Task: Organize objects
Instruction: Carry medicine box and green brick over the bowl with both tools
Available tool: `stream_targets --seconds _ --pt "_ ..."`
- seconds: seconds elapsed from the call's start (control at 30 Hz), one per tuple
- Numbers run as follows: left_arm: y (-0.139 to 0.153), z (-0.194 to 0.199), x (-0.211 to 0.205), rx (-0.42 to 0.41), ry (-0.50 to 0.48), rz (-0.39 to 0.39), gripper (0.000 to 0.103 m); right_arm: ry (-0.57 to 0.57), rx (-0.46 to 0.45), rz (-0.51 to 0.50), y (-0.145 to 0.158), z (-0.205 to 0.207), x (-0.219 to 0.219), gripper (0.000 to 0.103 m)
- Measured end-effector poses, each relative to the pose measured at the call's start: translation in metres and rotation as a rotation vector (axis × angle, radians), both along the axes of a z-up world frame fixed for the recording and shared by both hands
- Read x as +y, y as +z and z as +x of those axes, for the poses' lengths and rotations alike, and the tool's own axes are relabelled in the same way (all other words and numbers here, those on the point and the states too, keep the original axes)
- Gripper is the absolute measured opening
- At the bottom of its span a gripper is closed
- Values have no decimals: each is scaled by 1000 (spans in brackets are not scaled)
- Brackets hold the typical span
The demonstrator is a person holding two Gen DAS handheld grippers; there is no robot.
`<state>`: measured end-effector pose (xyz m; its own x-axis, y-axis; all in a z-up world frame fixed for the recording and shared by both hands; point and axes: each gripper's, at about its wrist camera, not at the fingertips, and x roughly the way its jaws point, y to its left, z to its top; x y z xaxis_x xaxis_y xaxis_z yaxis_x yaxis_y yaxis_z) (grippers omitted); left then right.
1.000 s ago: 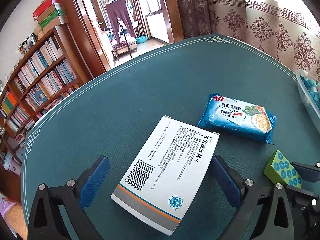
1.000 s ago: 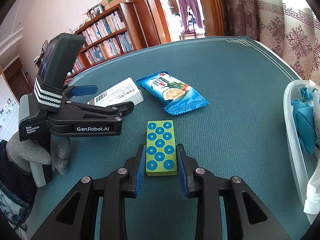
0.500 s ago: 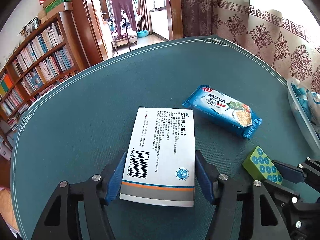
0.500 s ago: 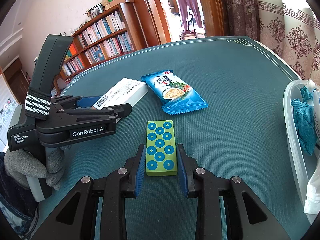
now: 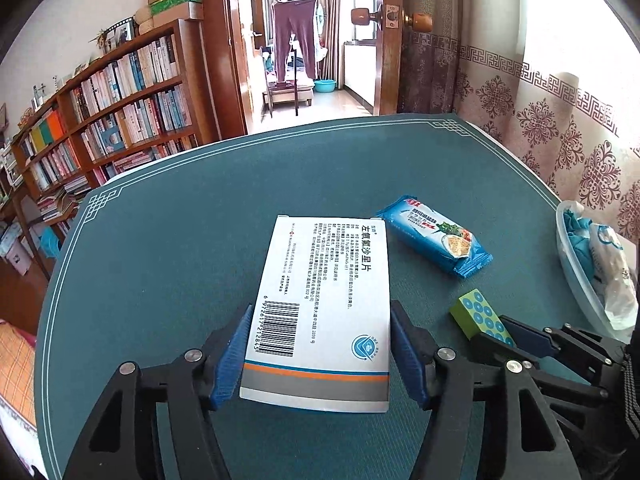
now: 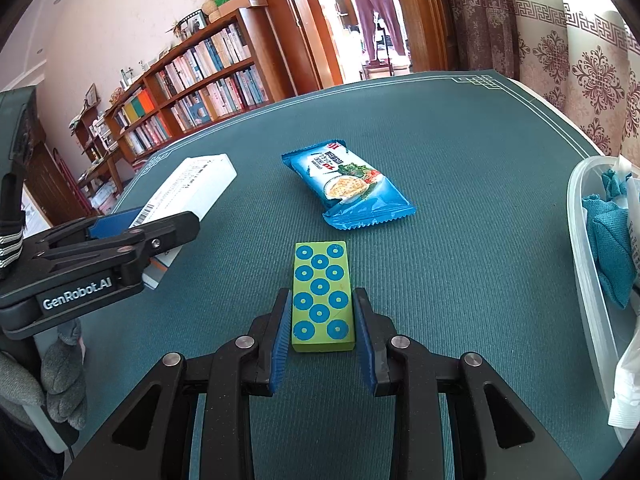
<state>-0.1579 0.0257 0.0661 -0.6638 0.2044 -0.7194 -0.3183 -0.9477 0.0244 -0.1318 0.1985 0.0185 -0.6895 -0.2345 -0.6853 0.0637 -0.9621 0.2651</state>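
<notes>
My left gripper (image 5: 320,350) is shut on a white medicine box (image 5: 326,296) with a barcode and holds it tilted up off the green table (image 5: 180,240). The box also shows in the right wrist view (image 6: 188,192), held by the left gripper (image 6: 140,232). My right gripper (image 6: 322,320) is shut on a green block with blue dots (image 6: 322,296), which rests on the table. The block also shows in the left wrist view (image 5: 480,314). A blue cracker packet (image 6: 346,184) lies flat on the table beyond both, also in the left wrist view (image 5: 434,240).
A clear plastic tub (image 6: 588,280) with a teal cloth (image 6: 612,240) and white bags stands at the table's right edge. It also shows in the left wrist view (image 5: 580,280). A bookshelf (image 5: 100,140) and a doorway lie beyond the table.
My left gripper closed on the white box, turned it straight and lifted it. My right gripper stayed shut on the green block.
</notes>
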Motion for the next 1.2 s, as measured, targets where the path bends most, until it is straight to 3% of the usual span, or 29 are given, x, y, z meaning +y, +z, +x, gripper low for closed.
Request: stream_targets --seconds 0.33,0.63,0.83,1.2 --pt "6 40 2 25 1 69 68 3 -42 -76 4 21 9 30" --pt "26 65 18 75 -59 110 68 -16 31 -72 47 51 26 30" --pt "30 78 36 81 -110 119 68 -53 60 -87 71 73 59 30" --pt "35 96 75 83 -192 138 68 -204 94 -7 91 113 147 30"
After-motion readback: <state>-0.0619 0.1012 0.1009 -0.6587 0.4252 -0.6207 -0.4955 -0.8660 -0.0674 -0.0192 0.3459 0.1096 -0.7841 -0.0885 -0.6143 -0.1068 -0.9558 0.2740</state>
